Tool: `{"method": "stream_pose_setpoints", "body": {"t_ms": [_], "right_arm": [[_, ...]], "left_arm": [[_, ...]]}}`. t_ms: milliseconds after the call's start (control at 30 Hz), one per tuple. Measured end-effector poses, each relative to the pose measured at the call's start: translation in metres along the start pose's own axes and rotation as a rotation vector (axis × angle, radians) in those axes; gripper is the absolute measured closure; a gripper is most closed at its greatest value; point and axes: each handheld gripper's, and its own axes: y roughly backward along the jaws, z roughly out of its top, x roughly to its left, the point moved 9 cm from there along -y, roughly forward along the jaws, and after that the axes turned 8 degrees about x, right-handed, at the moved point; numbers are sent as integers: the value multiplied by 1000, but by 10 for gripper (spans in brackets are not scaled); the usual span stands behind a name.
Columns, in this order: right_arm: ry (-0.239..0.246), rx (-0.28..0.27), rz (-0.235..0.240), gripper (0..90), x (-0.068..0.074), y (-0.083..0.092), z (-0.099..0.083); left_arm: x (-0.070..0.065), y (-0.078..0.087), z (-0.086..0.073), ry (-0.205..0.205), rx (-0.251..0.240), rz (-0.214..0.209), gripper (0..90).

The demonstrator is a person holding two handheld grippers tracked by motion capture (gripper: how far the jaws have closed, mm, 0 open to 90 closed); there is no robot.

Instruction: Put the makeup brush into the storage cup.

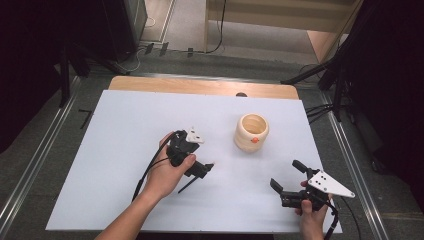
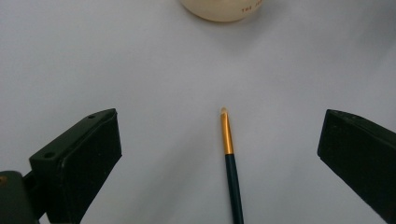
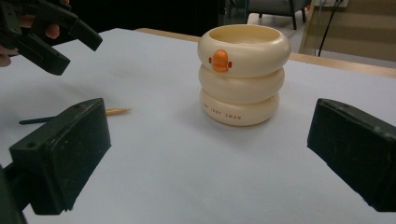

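A thin brush [image 2: 231, 163] with a dark handle, gold ferrule and pale tip lies flat on the white table. My left gripper [image 2: 217, 135] hovers over it, open, with one jaw on either side and neither touching it. In the high view the left gripper [image 1: 202, 169] is near the table's middle, with the brush [image 1: 192, 182] under it. A cream ringed cup [image 1: 251, 132] with an orange duck bill stands upright to the right and farther back. My right gripper [image 1: 286, 175] is open and holds nothing, at the front right. It faces the cup [image 3: 243, 74], the brush [image 3: 74, 116] and the left gripper [image 3: 79, 55].
The white board [image 1: 125, 150] covers most of the table, with a strip of bare wood [image 1: 200, 86] along its far edge. Dark stands and cables [image 1: 330, 75] ring the table on the floor. The cup's base [image 2: 222, 9] sits just beyond the brush tip.
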Motion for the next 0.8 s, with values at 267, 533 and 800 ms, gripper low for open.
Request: {"method": "stream_pose_setpoints", "body": {"t_ms": [267, 533, 800], "right_arm": [[1, 5, 0, 0, 0, -1, -1], [3, 11, 2, 0, 0, -1, -1], [3, 15, 5, 0, 0, -2, -2]], "left_arm": [[0, -8, -7, -22, 110, 38, 3], [-1, -19, -16, -39, 241, 58, 3], [-1, -27, -22, -48, 357, 106, 3]]}}
